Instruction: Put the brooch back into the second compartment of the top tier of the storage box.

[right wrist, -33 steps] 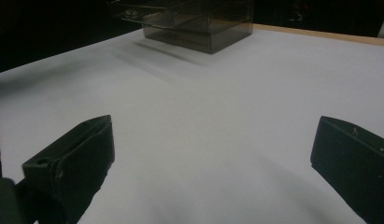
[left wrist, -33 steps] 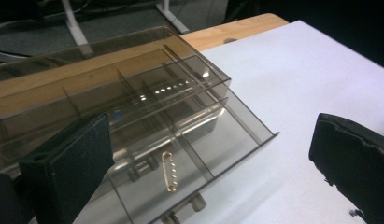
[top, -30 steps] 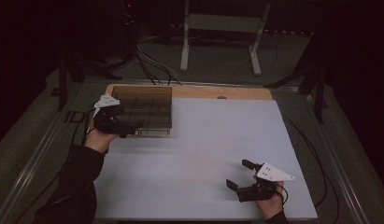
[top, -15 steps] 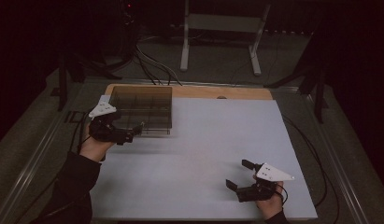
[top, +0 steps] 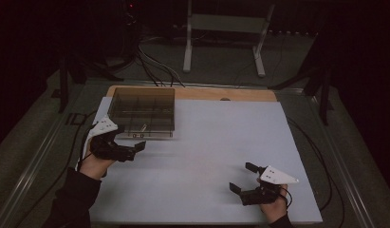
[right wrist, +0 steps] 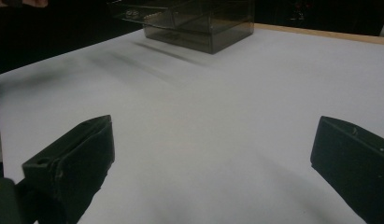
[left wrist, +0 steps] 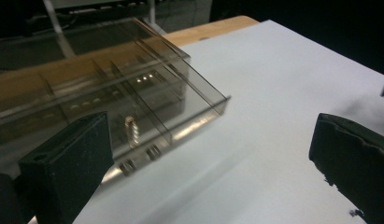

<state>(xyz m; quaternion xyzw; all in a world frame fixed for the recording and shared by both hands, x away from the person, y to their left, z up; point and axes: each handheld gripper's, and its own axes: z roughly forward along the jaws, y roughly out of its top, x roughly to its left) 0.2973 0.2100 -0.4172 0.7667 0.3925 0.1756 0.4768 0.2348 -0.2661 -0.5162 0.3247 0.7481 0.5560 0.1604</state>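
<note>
Dark floor, cables and a white stand ring the surface (top: 207,161), a pale sheet over a wooden board. From the high view, a smoky clear compartment box (top: 143,113) sits at about 11 o'clock on the sheet. The left gripper (top: 131,151) hovers just beside its near edge with fingers apart. The right gripper (top: 244,178) rests well apart at about 5 o'clock, also spread and empty.

From the left gripper view, the box (left wrist: 110,98) lies toward 10 o'clock between spread fingers (left wrist: 68,163), with a small metal part (left wrist: 130,130) in one compartment. Blur makes the box edge hard to judge, so a hasty reach could knock the light box and slide it or spill that part.

From the right gripper view, the fingers (right wrist: 73,163) stand wide over bare sheet, with the box (right wrist: 199,21) far off at 12 o'clock.
</note>
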